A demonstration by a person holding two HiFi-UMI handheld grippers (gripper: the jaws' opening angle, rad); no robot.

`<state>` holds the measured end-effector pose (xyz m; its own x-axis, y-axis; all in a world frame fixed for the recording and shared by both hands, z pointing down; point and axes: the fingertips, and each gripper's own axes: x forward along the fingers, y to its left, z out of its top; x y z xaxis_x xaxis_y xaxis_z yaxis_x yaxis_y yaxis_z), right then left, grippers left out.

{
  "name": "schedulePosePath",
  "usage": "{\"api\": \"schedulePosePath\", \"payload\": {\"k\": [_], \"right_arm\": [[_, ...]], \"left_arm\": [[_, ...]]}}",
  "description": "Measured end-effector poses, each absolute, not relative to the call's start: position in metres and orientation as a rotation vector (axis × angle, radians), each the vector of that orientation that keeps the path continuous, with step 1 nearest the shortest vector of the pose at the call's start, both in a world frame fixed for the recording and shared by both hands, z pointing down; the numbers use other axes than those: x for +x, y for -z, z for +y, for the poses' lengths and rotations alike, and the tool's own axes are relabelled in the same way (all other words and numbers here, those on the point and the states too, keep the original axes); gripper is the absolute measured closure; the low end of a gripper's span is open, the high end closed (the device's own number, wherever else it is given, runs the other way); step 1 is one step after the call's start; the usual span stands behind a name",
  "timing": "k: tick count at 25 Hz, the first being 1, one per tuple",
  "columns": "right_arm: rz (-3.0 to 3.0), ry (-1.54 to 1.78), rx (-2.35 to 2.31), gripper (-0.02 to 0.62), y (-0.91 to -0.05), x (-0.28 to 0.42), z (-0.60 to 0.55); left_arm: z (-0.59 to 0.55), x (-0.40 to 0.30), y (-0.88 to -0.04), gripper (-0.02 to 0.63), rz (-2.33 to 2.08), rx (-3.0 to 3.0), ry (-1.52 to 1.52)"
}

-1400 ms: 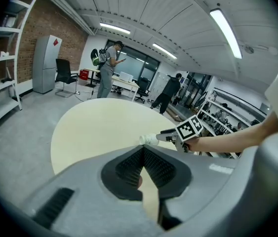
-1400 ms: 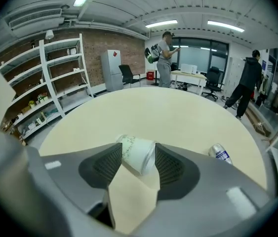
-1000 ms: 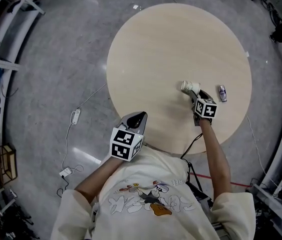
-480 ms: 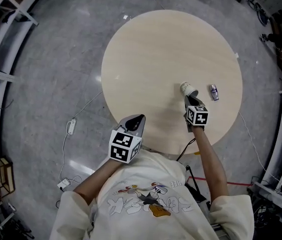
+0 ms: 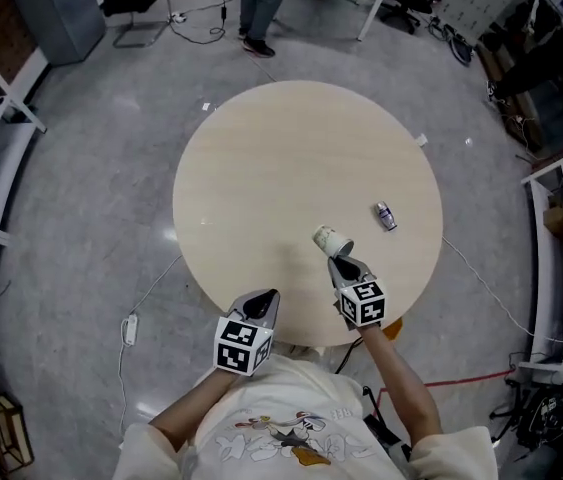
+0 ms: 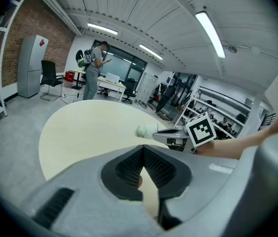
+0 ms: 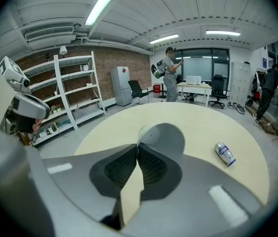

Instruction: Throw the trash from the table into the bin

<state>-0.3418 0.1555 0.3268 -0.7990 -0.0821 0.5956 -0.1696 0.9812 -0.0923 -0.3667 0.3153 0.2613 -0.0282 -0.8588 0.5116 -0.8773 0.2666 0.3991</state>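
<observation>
Lower centre of the head view: right gripper (image 5: 341, 264) has its jaws clamped on the rim of a white paper cup (image 5: 331, 239), held over the near part of the round desk (image 5: 261, 168). Right gripper view agrees: jaws pinched thin on the cup's edge. Small can (image 5: 386, 215) lies on its side on the desk, right of the cup and apart from it. Left gripper (image 5: 264, 304) sits at the desk's bottom edge, jaws together, nothing between them.
</observation>
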Motion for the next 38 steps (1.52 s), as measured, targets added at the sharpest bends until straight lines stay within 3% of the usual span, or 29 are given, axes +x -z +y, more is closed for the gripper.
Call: {"api": "schedulePosePath", "payload": {"k": [8,15,38], "right_arm": [[-2.499,-0.178,0.205,0.577,-0.311,-0.373,0.235],[-2.500,-0.221,0.377,0.577,-0.294,-0.254,0.197],[-2.478,-0.425,0.812,0.577,-0.296,-0.028,0.120]], "left_arm": [[0.353,-0.407,-0.255,0.603,-1.772,1.644,-0.016],[0.290,-0.300,-0.243,0.603,-1.611,1.827,-0.103],[0.202,-0.110,-0.262,0.603,-1.333,2.030,-0.305]]}}
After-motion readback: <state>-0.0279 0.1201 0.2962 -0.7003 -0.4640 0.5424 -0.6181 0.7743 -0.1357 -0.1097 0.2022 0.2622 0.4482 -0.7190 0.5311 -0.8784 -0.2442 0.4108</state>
